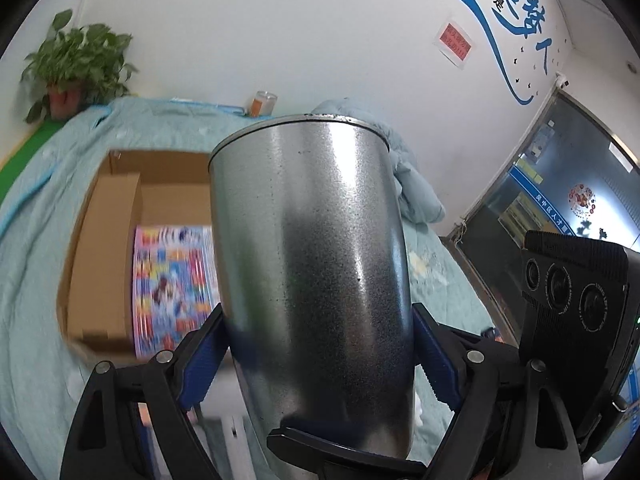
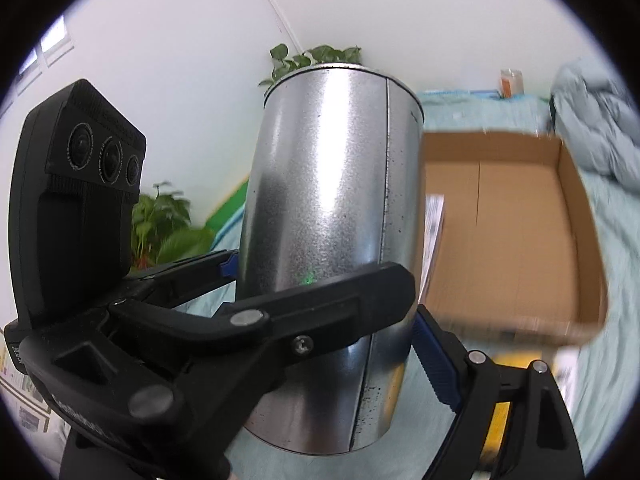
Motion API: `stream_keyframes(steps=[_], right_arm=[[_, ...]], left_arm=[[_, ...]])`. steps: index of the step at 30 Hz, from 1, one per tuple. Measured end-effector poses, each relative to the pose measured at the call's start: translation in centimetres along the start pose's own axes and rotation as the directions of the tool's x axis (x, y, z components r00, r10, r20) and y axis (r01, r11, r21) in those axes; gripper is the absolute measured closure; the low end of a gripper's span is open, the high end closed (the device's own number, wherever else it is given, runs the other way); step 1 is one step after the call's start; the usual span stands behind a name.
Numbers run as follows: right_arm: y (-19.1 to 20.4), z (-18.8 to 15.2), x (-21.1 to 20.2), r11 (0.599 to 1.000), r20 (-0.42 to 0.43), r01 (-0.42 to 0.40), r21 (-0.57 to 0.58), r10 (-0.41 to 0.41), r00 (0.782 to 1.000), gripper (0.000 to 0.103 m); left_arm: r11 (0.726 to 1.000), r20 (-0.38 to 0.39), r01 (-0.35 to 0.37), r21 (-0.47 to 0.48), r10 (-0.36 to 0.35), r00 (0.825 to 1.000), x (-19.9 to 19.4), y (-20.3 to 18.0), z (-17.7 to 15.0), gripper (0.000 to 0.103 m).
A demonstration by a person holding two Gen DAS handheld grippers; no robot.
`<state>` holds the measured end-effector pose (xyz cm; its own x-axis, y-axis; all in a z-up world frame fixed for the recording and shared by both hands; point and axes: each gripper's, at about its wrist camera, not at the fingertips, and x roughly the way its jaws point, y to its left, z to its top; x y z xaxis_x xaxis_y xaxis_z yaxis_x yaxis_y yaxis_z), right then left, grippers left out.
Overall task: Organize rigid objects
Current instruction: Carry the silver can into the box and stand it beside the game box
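Two grippers, the left gripper (image 1: pixel 316 356) and the right gripper (image 2: pixel 332 320), are clamped wide on one tall galvanized-steel cylinder (image 1: pixel 308 240), held aloft just beside the open brown cardboard box (image 2: pixel 520 220). Both grips should be kept equally firm and the cylinder level while it is carried over the box wall, since the smooth metal could probably slip.

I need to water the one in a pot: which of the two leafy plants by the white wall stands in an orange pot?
The ivy-like plant at the bed's far corner; its orange pot shows. The broad-leaved plant shows no pot.
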<state>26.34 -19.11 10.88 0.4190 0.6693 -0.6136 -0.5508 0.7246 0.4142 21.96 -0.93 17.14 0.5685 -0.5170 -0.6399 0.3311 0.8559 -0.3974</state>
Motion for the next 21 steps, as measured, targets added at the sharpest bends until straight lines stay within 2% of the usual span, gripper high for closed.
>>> stream_keyframes(steps=[3, 7, 13, 21], right_arm=[[-1.6, 3.1, 0.6, 1.0, -0.014, 0.005, 0.002, -0.005, 1.0, 0.017], [-4.2, 5.2, 2.6, 0.999, -0.055, 0.015, 0.043, -0.012, 0.998, 0.017], [-8.8, 5.4, 5.2, 0.993, -0.159, 0.043, 0.109, -0.025, 0.987, 0.017], [-14.1, 3.3, 10.7, 0.977, -0.269, 0.049, 0.206, 0.008, 0.963, 0.017]], left_arm=[[1.0, -0.028, -0.008, 0.023, 0.009, 1.0, 1.6, 0.1, 3.9, 0.019], [1.0, -0.094, 0.003, 0.012, -0.001, 0.996, 5.0, 0.8, 6.6, 0.019], [0.999, -0.201, 0.023, -0.04, -0.031, 0.979, 11.2, 2.3, 7.0, 0.019], [0.988, -0.306, 0.013, -0.156, -0.061, 0.95, 18.9, 6.7, 4.3, 0.018]])
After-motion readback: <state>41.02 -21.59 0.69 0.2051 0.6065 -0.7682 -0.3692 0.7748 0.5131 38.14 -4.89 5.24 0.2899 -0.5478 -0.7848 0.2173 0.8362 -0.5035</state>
